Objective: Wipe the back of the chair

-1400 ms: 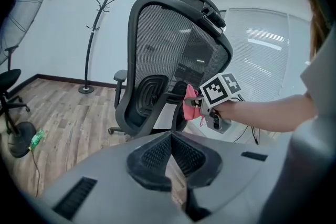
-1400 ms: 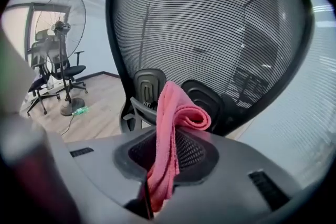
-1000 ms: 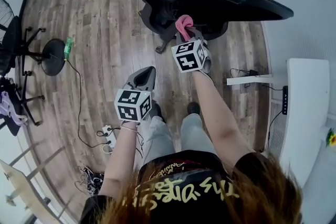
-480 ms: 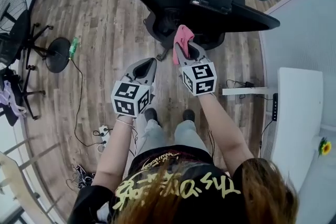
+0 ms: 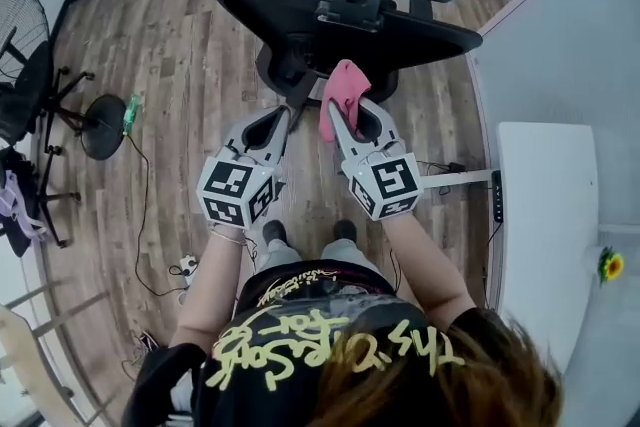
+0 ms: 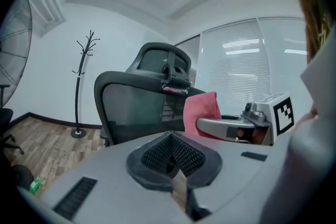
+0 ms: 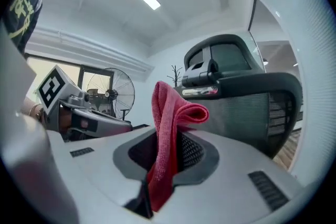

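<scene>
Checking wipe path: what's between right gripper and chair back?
Only the pink cloth, clamped in the right gripper jaws, stands before the chair back; right gripper view shows it.

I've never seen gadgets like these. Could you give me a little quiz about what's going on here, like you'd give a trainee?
1. True or false: the left gripper holds the cloth.
2. Multiple choice: the cloth is A) pink, B) blue, C) white.
3. Short answer: besides the chair, what stands on the wooden floor at the far left of the head view?

Key
1. False. The right gripper is shut on the cloth; the left gripper's jaws are together with nothing between them.
2. A.
3. A fan.
</scene>
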Tool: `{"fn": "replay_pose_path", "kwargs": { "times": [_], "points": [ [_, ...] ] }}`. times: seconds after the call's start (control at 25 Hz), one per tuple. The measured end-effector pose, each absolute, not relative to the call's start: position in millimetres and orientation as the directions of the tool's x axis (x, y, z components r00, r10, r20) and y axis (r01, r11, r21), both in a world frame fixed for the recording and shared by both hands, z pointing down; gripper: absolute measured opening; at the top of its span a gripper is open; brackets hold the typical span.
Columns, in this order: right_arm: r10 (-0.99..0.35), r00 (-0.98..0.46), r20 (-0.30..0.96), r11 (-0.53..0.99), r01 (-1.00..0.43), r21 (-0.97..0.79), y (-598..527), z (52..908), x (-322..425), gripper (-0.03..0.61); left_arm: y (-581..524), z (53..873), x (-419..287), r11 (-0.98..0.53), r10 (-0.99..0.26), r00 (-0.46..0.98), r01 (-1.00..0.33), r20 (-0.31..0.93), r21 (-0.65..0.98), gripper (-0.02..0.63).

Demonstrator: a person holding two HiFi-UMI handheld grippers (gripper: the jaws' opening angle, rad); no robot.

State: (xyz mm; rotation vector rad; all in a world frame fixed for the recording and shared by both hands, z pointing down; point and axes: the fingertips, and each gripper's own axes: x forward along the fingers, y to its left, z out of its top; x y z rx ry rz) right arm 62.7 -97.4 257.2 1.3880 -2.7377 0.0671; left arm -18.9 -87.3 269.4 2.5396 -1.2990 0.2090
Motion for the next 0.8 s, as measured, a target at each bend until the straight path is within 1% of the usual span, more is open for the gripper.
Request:
{"fn": "replay_pose_path", "kwargs": {
  "times": [0.2, 0.36, 0.64, 0.8],
  "points": [
    [-0.8, -0.6, 0.01, 0.6, -0.799, 0.039, -68, 221, 79, 0.058, -76, 226, -2, -0.594, -0.771, 0.612, -0.791, 0.178, 0.145, -0.006],
    [-0.795, -0.606, -0.034, 0.603, -0.795, 0.063, -49, 203, 88, 0.058, -68, 208, 4, -0.601, -0.776, 0.615, -0.788, 0.137, 0.133, -0.006],
    [-0.796, -0.6, -0.078, 0.599, -0.8, 0.038, -39, 192, 108, 0.058, -61, 208, 21, -0.637, -0.747, 0.649, -0.761, 0.146, 0.123, -0.006],
    [-0.802, -0.592, -0.078, 0.592, -0.806, 0.022, -40, 194, 120, 0.058, -61, 204, 26, -0.64, -0.747, 0.651, -0.759, 0.135, 0.119, -0.006]
  ]
}}
